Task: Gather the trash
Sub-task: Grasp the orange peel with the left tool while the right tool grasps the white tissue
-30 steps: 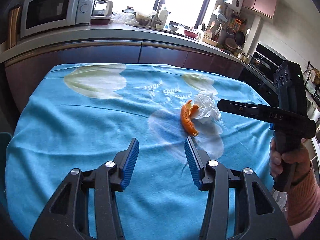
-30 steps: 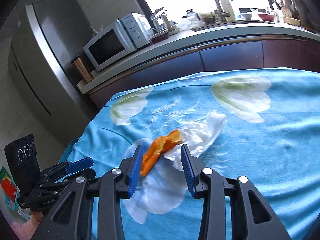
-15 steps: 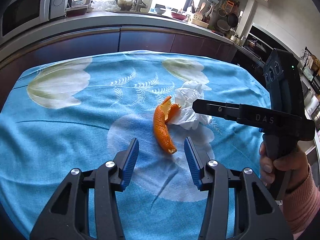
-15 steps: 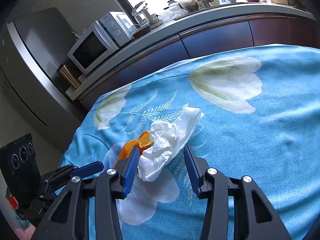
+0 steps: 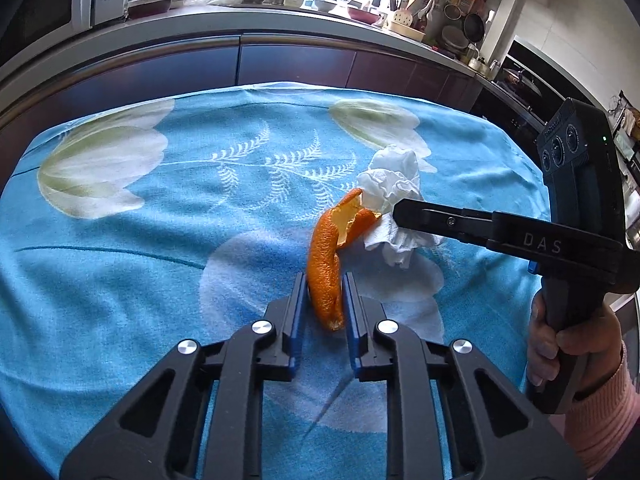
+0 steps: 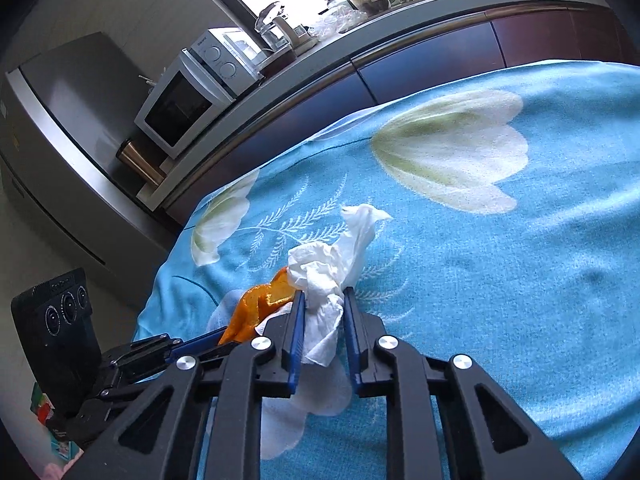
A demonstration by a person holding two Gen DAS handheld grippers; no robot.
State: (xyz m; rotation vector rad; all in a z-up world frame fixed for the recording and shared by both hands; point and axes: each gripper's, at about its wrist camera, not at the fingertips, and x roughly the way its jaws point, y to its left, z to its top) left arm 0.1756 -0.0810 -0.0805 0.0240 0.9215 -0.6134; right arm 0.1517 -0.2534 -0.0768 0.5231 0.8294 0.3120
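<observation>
— Covering most of both frames is the blue cloth with white flowers; what lies beyond it?

— Along the top runs the kitchen counter, with a microwave at upper left in the right wrist view.

— And the tools?

— The right gripper reaches in from the right edge of the left wrist view, a hand wrapped round its handle at lower right. The left gripper fills the bottom centre.

— How do the tongs stand?

— Both pairs are closing. The left pair presses on the lower part of the orange peel, centre frame. The right pair squeezes the crumpled tissue, centre of the right wrist view.

— Where do the scraps lie?

— Peel and tissue touch each other on the cloth, the peel's curled top against the tissue's left side.
</observation>
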